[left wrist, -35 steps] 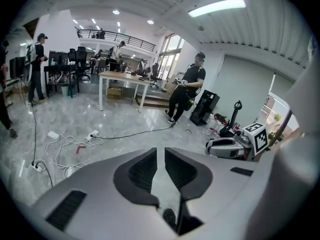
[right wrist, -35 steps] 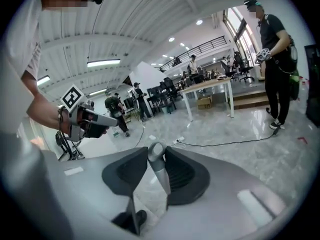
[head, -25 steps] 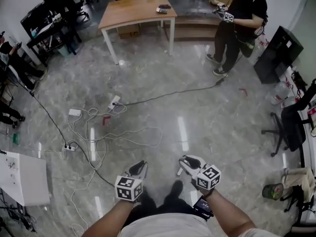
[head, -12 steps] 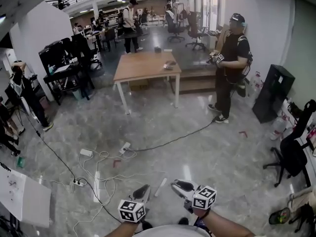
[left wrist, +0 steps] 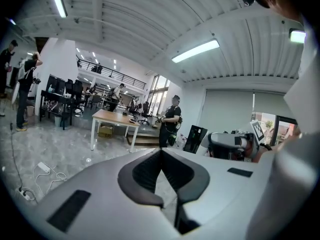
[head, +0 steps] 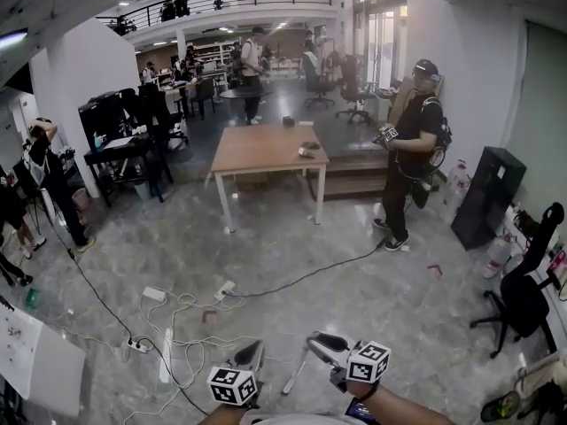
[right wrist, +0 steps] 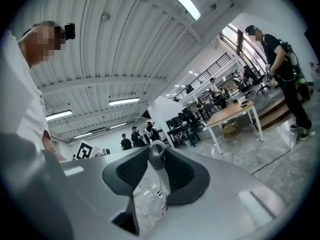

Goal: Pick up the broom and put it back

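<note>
In the right gripper view the broom's pale grey handle [right wrist: 161, 179] stands between the jaws, its rounded end with a hanging hole level with the tips. My right gripper [right wrist: 156, 153] is shut on it. In the head view the right gripper [head: 319, 343] is at the bottom centre, and the handle [head: 293, 375] slants down-left from it as a thin pale stick. The broom's head is hidden. My left gripper [head: 251, 353] hangs just left of the handle and apart from it. In its own view the left gripper [left wrist: 161, 153] has its tips together and holds nothing.
Cables and power strips [head: 177, 319] sprawl over the marble floor ahead on the left. Farther off stand a wooden table [head: 266, 149], a person [head: 409, 153] who holds grippers, a black cabinet [head: 485, 197] and an office chair [head: 524, 282]. A white table corner [head: 37, 363] is at the lower left.
Both grippers have risen from low over the floor, and the head view has tipped up toward the room. The pale handle now shows beneath the right gripper.
</note>
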The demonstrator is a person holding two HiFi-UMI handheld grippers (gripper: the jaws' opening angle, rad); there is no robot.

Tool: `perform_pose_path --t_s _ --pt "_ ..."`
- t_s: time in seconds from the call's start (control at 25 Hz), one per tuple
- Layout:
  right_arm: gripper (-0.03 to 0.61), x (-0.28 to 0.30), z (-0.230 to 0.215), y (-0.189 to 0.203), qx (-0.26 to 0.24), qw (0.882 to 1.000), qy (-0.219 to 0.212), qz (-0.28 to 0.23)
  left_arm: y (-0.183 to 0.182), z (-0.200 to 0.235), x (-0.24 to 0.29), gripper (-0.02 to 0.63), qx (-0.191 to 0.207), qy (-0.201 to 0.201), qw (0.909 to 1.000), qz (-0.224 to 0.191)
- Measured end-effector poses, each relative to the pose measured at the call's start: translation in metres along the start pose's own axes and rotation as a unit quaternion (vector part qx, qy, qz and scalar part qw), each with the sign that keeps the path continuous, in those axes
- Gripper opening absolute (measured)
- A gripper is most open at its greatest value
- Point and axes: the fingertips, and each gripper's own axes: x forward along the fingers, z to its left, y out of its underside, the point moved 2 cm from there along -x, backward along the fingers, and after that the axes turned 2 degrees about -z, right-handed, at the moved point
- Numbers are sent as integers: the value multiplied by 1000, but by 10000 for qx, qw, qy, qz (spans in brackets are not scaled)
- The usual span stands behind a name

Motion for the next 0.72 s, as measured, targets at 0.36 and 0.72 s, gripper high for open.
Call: perform_pose_path --t_s 0.36,0.72 --pt "107 -90 -42 24 33 9959 815 379 39 -17 31 8 -168 221 9988 411" --pt "107 -218 -75 44 -63 9801 1785 864 84 -39 79 8 -486 654 9934 802"
